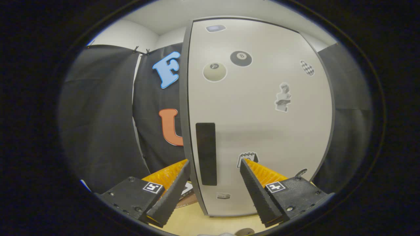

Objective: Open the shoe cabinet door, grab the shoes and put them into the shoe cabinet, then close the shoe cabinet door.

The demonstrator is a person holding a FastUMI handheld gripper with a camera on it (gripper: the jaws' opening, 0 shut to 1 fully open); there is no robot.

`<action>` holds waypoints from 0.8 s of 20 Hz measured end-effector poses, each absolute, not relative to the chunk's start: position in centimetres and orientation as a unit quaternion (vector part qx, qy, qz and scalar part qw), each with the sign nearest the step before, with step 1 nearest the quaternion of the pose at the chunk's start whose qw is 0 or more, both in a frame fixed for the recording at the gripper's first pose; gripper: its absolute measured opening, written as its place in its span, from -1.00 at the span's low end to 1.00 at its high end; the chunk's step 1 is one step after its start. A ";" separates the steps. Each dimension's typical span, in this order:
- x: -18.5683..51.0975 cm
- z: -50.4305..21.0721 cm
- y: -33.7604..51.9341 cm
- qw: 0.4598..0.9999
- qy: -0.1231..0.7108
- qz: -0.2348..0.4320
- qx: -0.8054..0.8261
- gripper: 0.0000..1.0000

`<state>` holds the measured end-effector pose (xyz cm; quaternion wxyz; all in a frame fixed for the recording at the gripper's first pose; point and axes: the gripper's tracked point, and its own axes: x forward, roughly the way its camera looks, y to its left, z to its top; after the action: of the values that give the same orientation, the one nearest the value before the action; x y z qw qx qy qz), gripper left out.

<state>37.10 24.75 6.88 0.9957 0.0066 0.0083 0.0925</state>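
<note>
Shoe cabinet door (262, 114) stands shut, directly ahead of the claw (215, 164), its pale face carrying several stickers (241, 58). The dark vertical handle (206, 154) sits near the door's free edge (184, 98) and lies between the two fingers, slightly nearer the left finger. The claw is spread wide and grips nothing; the left fingertip (183, 165) lies just outside the door edge, the right fingertip (244, 164) over the door face.

Step in hand, as judged: opening the door. Advance straight until both fingers flank the handle, keep the claw level with the handle's middle, then narrow the fingers onto it. Pull along the arc of the hinge, presumably on the far right side, not straight back, to avoid slipping off.

Beyond the left finger hangs the booth's black cloth (98, 114). A light floor (193, 219) lies beneath the cabinet.
</note>
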 end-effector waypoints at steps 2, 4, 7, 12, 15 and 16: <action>38.3 6.5 25.3 0.996 0.014 0.092 0.004 0.96; 39.1 6.2 25.7 0.996 0.019 0.091 0.002 0.86; 39.9 5.6 26.2 0.995 0.029 0.097 0.008 0.65; 40.5 5.5 26.2 0.996 0.033 0.086 0.013 0.12; 40.2 5.6 25.9 0.995 0.039 0.087 0.001 -0.19; 40.2 5.3 25.9 0.995 0.040 0.094 0.000 -0.23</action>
<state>40.17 25.90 5.30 0.9948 0.0000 0.0395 0.0941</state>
